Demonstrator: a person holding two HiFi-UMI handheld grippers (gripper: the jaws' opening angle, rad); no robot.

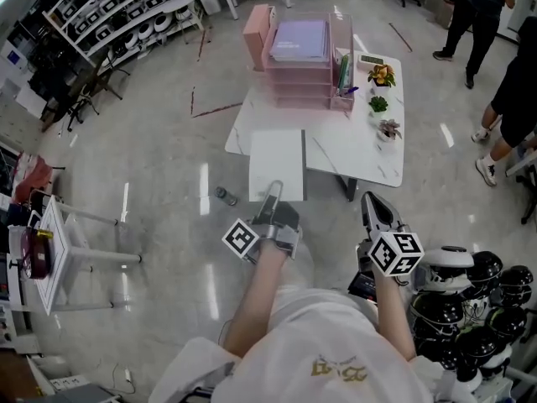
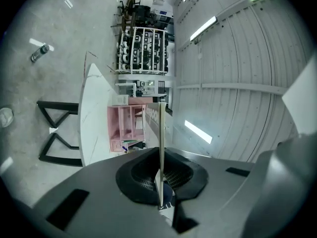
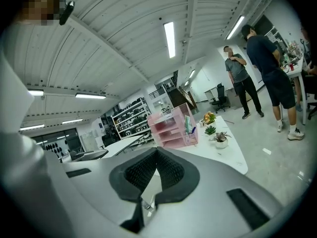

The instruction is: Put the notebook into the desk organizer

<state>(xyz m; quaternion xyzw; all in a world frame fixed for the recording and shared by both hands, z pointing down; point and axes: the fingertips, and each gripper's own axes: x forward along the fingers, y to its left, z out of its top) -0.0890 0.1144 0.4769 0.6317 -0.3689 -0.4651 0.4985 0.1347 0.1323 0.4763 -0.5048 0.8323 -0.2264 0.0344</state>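
A white notebook [image 1: 277, 162] hangs flat over the near left edge of the white table [image 1: 361, 154], with my left gripper [image 1: 274, 193] shut on its near edge. In the left gripper view the notebook [image 2: 160, 128] shows edge-on, pinched between the black pads of the gripper [image 2: 160, 155]. The pink desk organizer [image 1: 298, 74] stands at the table's far end, well beyond the notebook, and shows in both gripper views [image 2: 124, 125] [image 3: 173, 128]. My right gripper [image 1: 370, 200] hovers to the right, near the table's front edge, with its jaws [image 3: 157, 151] shut and nothing in them.
A purple folder [image 1: 298, 40] lies on top of the organizer. Small potted plants [image 1: 379, 103] line the table's right side. A bottle [image 1: 225, 196] lies on the floor on the left. People [image 1: 478, 15] stand at the far right. Helmets [image 1: 470, 292] are stacked by my right arm.
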